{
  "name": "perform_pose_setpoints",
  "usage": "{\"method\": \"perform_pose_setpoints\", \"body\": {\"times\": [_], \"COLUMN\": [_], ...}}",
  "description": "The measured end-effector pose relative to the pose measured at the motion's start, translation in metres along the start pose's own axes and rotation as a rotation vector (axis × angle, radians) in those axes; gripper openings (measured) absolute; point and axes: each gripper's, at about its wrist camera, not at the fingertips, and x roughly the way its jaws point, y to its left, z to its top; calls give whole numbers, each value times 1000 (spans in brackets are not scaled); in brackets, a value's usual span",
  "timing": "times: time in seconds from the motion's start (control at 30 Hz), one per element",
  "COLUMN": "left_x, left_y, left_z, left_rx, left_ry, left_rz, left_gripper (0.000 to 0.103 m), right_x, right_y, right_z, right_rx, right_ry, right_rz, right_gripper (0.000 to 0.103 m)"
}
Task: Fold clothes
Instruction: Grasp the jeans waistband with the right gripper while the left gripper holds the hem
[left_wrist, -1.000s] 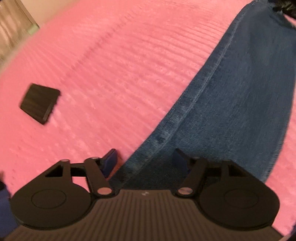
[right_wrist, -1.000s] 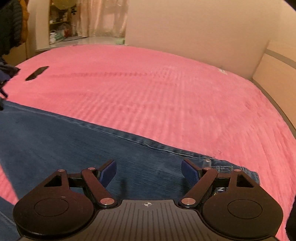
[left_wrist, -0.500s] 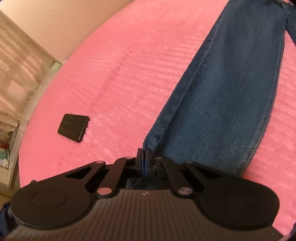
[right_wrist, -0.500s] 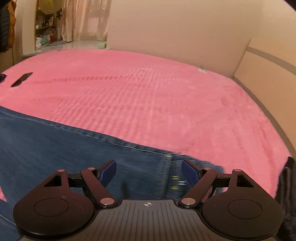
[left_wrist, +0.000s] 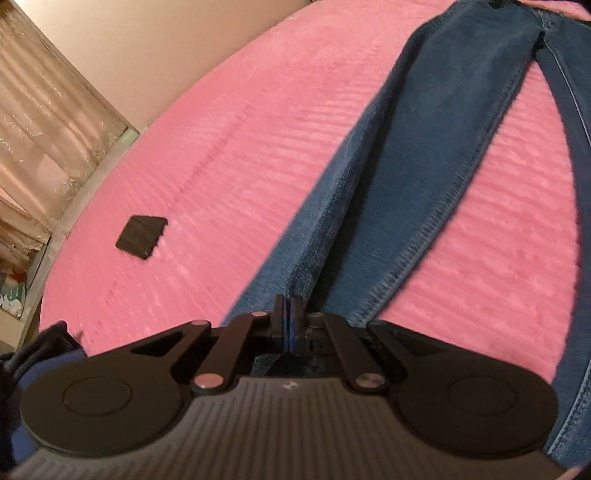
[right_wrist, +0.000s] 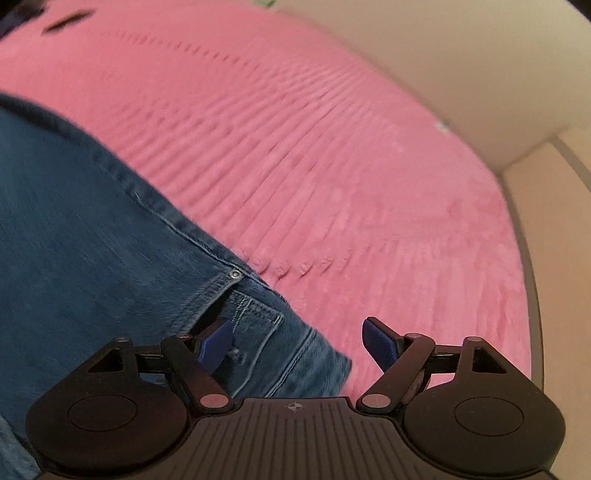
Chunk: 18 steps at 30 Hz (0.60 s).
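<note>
The left gripper (left_wrist: 290, 317) has its two pads pressed together on the hem end of one leg of the jeans (left_wrist: 424, 155), pinching a raised ridge of denim that runs away from the fingertips toward the top of the view. The right gripper (right_wrist: 297, 341) is spread wide, its blue pads (right_wrist: 214, 345) standing apart over the waistband corner, near the pocket rivet (right_wrist: 235, 274), with denim under the left pad and bare blanket under the right; nothing is clamped there yet. Beyond the tools, the jeans lie stretched flat across the pink blanket (left_wrist: 240, 155) of a bed, both legs visible in the left wrist view and diverging from the crotch at the upper right. A small black square object (left_wrist: 142, 236) rests on the blanket well apart from the denim, and a curtain (left_wrist: 40, 125) hangs at the far left edge. The step in hand looks like securing both ends of the garment before a first fold. The next move probably calls for the right jaws to settle onto the waistband edge and close, so that the two ends can be carried together without the cloth slipping.
</note>
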Motion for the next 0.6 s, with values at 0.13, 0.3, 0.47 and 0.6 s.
{"method": "perform_pose_setpoints", "body": {"times": [0.13,0.3,0.47,0.6], "left_x": [4,7,-20,-80], "left_y": [-4,-7,0,5], "left_z": [-1,2,10,14], "left_rx": [-14,14,7,-10], "left_ry": [17,41,1,-61], "left_rz": [-3,1,47,99], "left_gripper": [0,0,0,0], "right_x": [31,50,-9,-111], "right_y": [-5,-1,14,37], "right_z": [13,17,2,-31], "right_rx": [-60,-26,-39,-26], "right_ry": [70,148,3,-211], "right_rz": [76,190,62,-63], "right_gripper": [80,33,20,19]}}
